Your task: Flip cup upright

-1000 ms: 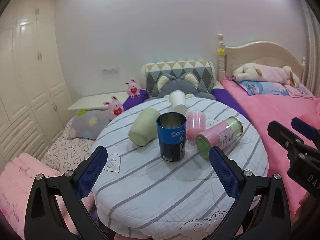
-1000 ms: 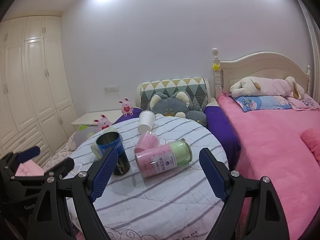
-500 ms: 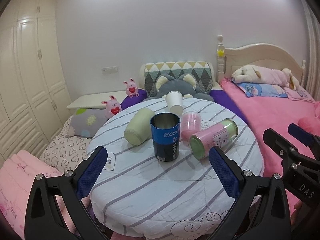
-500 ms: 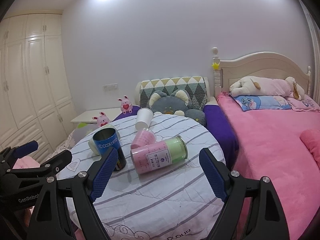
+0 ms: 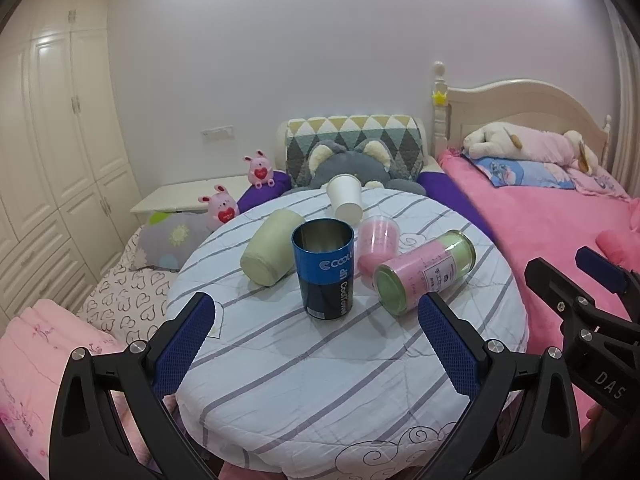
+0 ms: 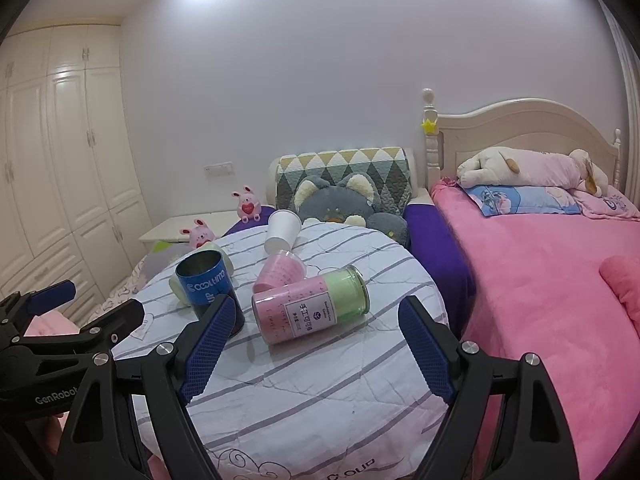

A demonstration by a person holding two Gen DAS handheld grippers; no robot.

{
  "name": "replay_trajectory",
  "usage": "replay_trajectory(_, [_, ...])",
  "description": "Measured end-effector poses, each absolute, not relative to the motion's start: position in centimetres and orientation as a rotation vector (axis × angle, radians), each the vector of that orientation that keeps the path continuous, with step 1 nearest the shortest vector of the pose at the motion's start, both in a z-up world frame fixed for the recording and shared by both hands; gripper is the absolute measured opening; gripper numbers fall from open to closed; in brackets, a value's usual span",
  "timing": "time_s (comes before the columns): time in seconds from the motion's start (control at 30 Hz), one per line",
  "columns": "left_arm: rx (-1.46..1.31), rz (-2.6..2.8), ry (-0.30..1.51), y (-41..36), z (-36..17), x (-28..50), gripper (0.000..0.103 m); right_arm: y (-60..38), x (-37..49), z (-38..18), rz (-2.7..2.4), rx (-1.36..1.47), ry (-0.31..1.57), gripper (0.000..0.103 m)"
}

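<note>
Upright near the middle of the round bench (image 5: 280,364): blue metal cup (image 5: 323,276), mouth up, nothing visible inside. Just behind it on the left, pale green cup (image 5: 268,254) on its side. On the right, pink-and-green jar (image 5: 426,272) also on its side, with pink plastic cup (image 5: 378,240) behind it and white paper cup (image 5: 346,196) farther back, tilted. Striped cloth over the bench. Beyond, gray plush toy (image 6: 340,204), pink bed (image 6: 540,280), cream wardrobe (image 5: 52,140). Left gripper (image 5: 316,344) and right gripper (image 6: 312,344) both short of the cups, jaws wide apart, holding nothing.
</note>
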State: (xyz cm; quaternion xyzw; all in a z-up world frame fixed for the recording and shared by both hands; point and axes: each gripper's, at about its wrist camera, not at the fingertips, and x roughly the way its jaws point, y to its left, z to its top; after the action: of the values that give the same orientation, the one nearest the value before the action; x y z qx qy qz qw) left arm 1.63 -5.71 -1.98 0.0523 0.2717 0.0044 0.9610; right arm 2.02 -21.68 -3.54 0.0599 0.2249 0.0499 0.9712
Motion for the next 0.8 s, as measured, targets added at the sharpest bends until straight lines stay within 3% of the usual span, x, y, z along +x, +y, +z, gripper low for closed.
replay_trajectory(0.8, [0.110, 0.008, 0.562, -5.66, -2.75, 2.24, 0.103, -21.32, 2.70, -3.84, 0.095, 0.095, 0.481, 0.085])
